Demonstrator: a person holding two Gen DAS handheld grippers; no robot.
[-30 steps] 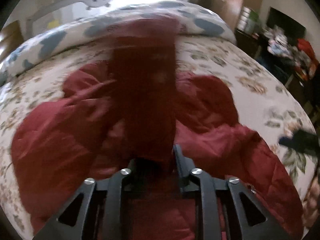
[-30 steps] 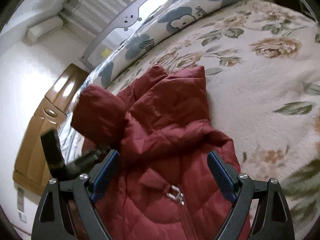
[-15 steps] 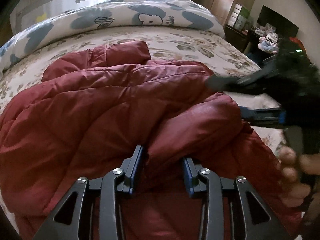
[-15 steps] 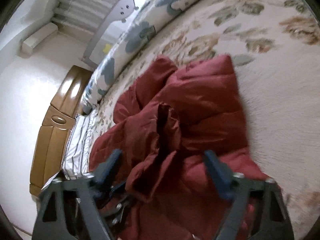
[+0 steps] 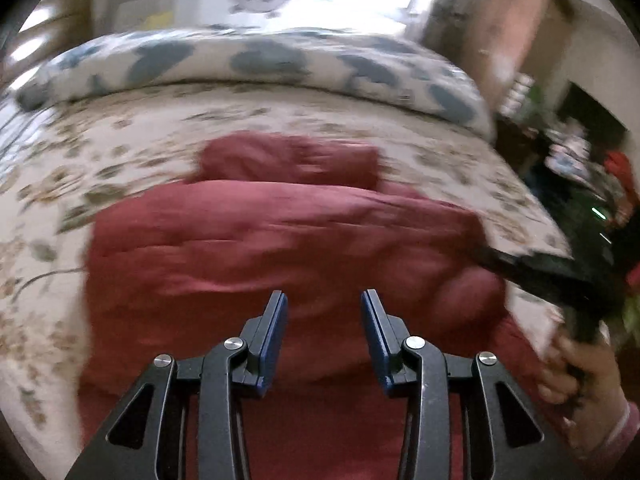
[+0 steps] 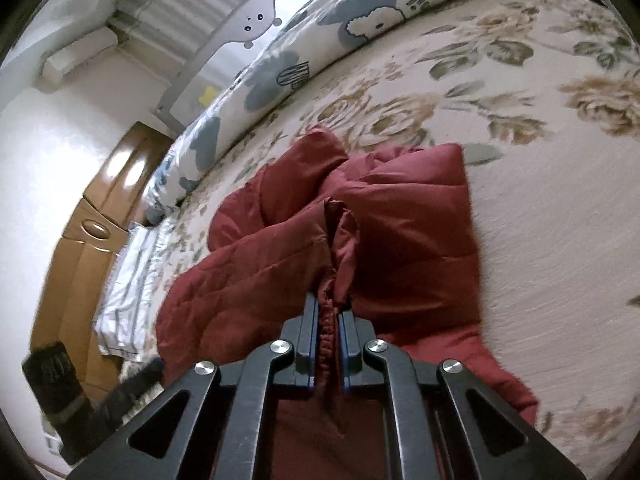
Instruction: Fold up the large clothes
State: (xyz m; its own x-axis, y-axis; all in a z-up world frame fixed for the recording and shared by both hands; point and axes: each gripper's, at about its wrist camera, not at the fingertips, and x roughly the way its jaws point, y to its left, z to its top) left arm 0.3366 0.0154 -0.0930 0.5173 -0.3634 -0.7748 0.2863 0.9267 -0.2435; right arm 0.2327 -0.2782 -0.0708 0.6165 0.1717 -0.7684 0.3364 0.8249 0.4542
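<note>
The red padded jacket [image 6: 404,216] lies spread on the bed [image 6: 560,208], on the flowered cover, with one sleeve folded across its body and a rolled blue-and-white quilt [image 6: 320,44] lying along the far side of the bed behind it. The right gripper [image 6: 329,320] has its jaws pressed tight on a gathered, ribbed edge of the jacket, which looks like a cuff, and the cloth stands up in a fold just in front of the pads; these jaws have just been closing on it. The left gripper [image 5: 324,320] hangs above the near part of the jacket with its jaws a little apart, and nothing is between them; the red cloth is only seen below. In the left wrist view, which is blurred, a hand [image 5: 580,376] holds the other tool at the right edge, its black tip reaching to the side of the jacket. A wooden cabinet [image 6: 84,240] stands beside the bed.
</note>
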